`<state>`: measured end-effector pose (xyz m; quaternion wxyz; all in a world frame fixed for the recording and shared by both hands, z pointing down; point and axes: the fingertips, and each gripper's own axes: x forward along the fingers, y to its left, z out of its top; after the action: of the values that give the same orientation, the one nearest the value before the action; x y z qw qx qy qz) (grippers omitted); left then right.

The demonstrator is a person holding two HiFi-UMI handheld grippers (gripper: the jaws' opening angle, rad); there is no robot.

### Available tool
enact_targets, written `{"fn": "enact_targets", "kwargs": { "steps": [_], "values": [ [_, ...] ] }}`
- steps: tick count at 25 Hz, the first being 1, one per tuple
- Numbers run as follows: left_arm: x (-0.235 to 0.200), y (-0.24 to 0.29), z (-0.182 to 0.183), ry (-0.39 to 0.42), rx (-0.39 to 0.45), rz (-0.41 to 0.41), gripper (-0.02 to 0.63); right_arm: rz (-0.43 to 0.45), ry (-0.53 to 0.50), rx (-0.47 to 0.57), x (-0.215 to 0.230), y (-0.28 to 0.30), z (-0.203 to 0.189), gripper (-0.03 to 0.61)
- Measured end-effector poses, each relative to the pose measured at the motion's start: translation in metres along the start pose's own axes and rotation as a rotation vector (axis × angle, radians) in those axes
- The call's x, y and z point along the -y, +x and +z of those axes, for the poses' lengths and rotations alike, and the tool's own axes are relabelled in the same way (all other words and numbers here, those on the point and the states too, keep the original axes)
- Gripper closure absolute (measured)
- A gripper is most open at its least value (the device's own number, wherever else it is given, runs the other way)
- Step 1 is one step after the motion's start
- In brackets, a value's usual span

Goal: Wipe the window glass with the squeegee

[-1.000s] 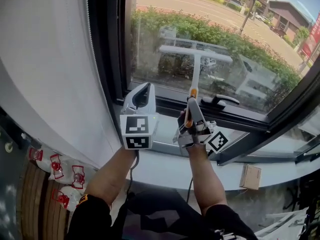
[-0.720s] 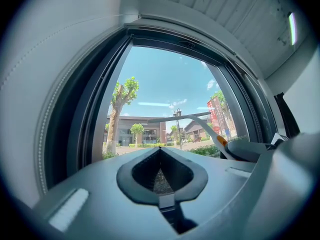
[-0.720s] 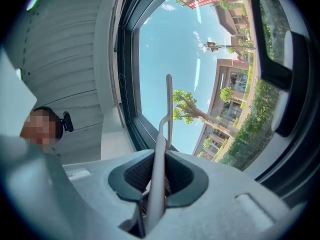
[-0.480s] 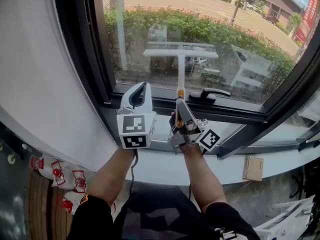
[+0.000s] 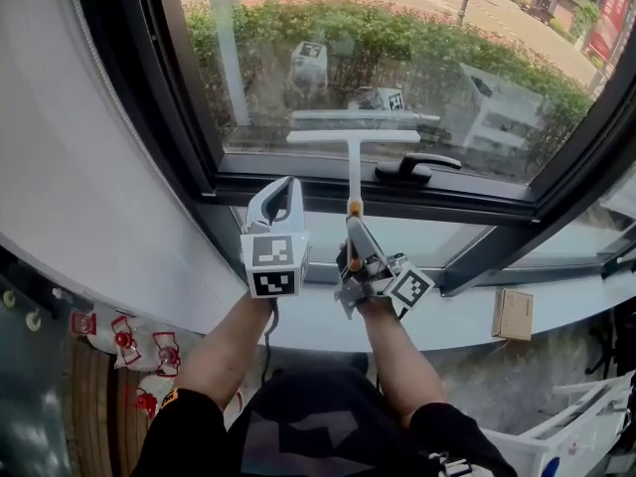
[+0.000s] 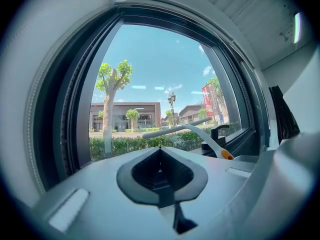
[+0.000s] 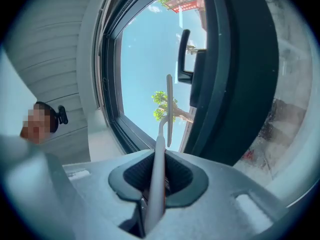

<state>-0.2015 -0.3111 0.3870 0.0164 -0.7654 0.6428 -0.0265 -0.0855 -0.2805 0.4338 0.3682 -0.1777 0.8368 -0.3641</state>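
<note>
The white T-shaped squeegee (image 5: 352, 138) lies with its blade flat against the window glass (image 5: 417, 58), just above the lower black frame. Its handle runs down past an orange collar into my right gripper (image 5: 354, 227), which is shut on it. In the right gripper view the handle (image 7: 157, 170) passes between the closed jaws and the blade (image 7: 169, 109) stands edge-on against the pane. My left gripper (image 5: 283, 187) hovers beside it on the left, over the sill, shut and holding nothing. In the left gripper view the squeegee (image 6: 190, 129) crosses ahead of the left gripper (image 6: 160, 150).
A black window handle (image 5: 417, 170) sits on the lower frame just right of the blade. The black frame post (image 5: 164, 78) borders the glass on the left, with a white wall beyond. A cardboard box (image 5: 513, 314) lies lower right, and red-and-white packets (image 5: 129, 341) lower left.
The squeegee blade has come down the glass toward the lower frame as my right gripper drew back. The left gripper has kept its place beside it.
</note>
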Motion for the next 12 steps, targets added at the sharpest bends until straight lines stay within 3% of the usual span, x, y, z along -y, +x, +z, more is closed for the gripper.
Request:
{"fn": "enact_targets", "kwargs": {
  "steps": [12],
  "values": [
    [0.008,0.001,-0.024,-0.004,-0.052,-0.002,0.595,-0.032,0.026,-0.021,0.02,-0.022,-0.008,0.529]
  ]
}}
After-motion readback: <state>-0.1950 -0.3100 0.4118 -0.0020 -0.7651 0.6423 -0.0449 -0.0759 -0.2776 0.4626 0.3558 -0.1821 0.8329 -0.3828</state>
